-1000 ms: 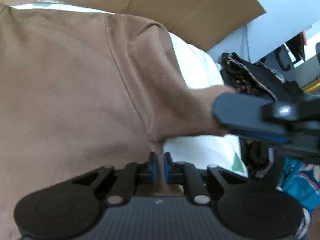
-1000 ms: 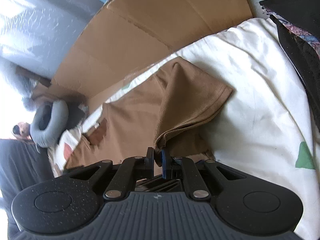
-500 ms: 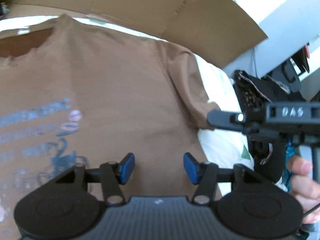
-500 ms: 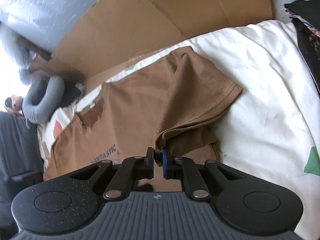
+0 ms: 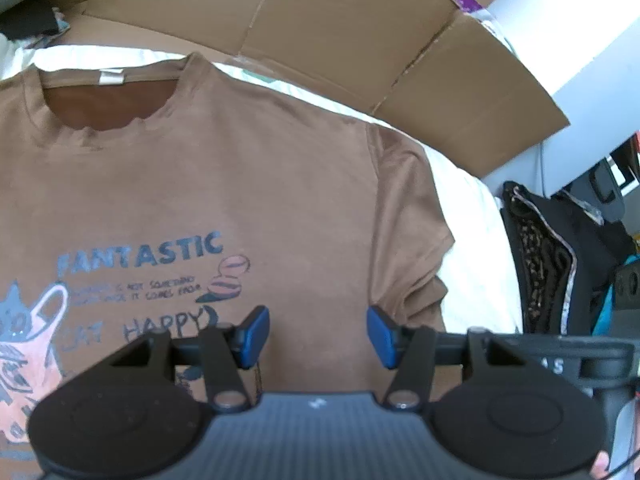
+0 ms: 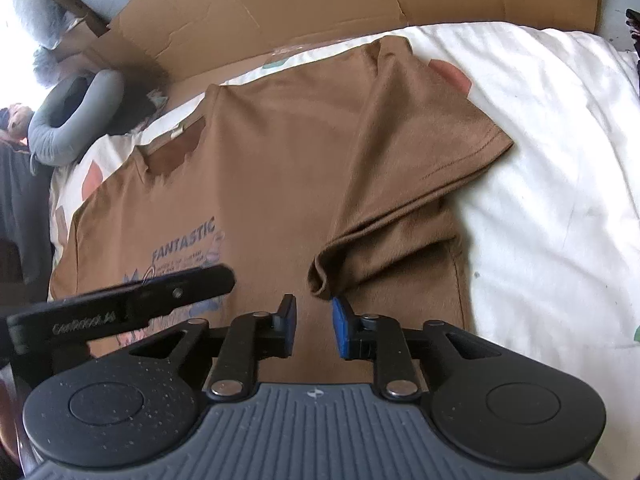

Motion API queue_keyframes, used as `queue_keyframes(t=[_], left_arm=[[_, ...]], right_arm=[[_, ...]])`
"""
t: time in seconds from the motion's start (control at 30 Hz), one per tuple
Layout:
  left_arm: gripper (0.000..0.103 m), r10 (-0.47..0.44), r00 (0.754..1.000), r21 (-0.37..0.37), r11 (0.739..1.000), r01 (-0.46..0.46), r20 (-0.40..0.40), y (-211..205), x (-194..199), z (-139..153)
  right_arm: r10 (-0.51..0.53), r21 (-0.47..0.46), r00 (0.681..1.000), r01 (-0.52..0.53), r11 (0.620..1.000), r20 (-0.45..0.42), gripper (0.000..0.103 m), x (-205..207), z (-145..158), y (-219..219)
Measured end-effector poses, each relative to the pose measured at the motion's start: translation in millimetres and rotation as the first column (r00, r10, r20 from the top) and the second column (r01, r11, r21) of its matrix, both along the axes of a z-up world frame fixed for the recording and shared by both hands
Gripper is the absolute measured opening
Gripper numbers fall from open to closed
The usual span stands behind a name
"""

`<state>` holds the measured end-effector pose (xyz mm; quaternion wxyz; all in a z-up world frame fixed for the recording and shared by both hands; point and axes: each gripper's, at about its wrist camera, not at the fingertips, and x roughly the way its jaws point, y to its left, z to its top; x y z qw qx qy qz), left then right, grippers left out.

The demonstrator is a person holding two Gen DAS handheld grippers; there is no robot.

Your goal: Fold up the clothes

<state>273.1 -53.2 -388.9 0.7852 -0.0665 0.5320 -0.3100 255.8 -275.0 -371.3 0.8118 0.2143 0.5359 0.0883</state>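
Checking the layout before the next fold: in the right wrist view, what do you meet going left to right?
Grey neck pillow → left gripper → brown T-shirt → white bedsheet.

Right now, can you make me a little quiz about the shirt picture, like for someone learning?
1. True or false: the right gripper is pinching the sleeve.
2. What big word is printed on the shirt? A) FANTASTIC B) SUNSHINE C) HELLO
3. Fill in: the shirt lies on a white ____.

Key
1. False. Its jaws are opening and the pads no longer press the sleeve's folded edge, which lies just ahead of them. The left gripper is open too, over the shirt.
2. A
3. Sheet, with cardboard behind it.
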Motion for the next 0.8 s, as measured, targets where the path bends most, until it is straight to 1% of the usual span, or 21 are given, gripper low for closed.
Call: queue_keyframes(t=[0.17, 0.23, 0.3, 0.37, 0.43, 0.6, 0.63, 0.7, 0.73, 0.77, 0.8], left_arm=[[0.057, -0.059, 0.997, 0.015, 0.998, 0.058, 0.040, -16.8, -7.9, 2.0], [0.057, -0.083, 0.995, 0.021, 0.996, 0.082, 0.057, -27.0, -11.0, 2.3], [0.057, -0.108, 0.991, 0.030, 0.994, 0.106, 0.077, -37.0, -15.2, 1.9], [0.057, -0.130, 0.987, 0.044, 0.991, 0.126, 0.098, -46.4, -19.9, 1.2], [0.057, -0.151, 0.982, 0.068, 0.987, 0.144, 0.114, -55.4, -24.2, -1.5], [0.056, -0.194, 0.973, 0.110, 0.977, 0.180, 0.126, -69.7, -29.0, -11.2], [0.055, -0.199, 0.972, 0.116, 0.976, 0.185, 0.126, -71.2, -28.6, -13.2], [0.044, -0.201, 0.973, 0.123, 0.975, 0.187, 0.116, -72.8, -26.3, -17.2], [0.036, -0.200, 0.973, 0.121, 0.975, 0.187, 0.111, -73.2, -24.7, -18.5], [0.032, -0.201, 0.974, 0.117, 0.975, 0.188, 0.108, -73.1, -23.5, -18.7], [0.031, -0.202, 0.974, 0.113, 0.975, 0.190, 0.106, -72.8, -22.8, -18.4]], right_arm=[[-0.030, -0.030, 0.999, 0.031, 0.999, 0.018, 0.021, -7.1, 5.3, -17.6], [-0.048, -0.069, 0.998, 0.050, 0.996, 0.030, 0.022, -9.4, 7.3, -25.4], [-0.082, -0.131, 0.996, 0.087, 0.988, 0.040, 0.022, -11.2, 7.1, -33.6], [-0.105, -0.158, 0.994, 0.110, 0.981, 0.042, 0.022, -12.9, 3.8, -41.3], [-0.125, -0.175, 0.992, 0.129, 0.976, 0.036, 0.022, -13.9, -1.1, -49.1], [-0.151, -0.181, 0.988, 0.152, 0.972, 0.021, 0.023, -11.3, -14.5, -60.3], [-0.151, -0.186, 0.988, 0.152, 0.971, 0.019, 0.023, -9.6, -17.3, -59.9], [-0.145, -0.192, 0.989, 0.147, 0.970, 0.022, 0.023, -7.0, -20.4, -58.1], [-0.140, -0.195, 0.990, 0.142, 0.971, 0.027, 0.023, -5.6, -20.6, -56.3], [-0.133, -0.195, 0.991, 0.137, 0.971, 0.031, 0.023, -3.9, -20.6, -54.9], [-0.127, -0.194, 0.991, 0.131, 0.972, 0.035, 0.023, -2.3, -20.6, -53.1]])
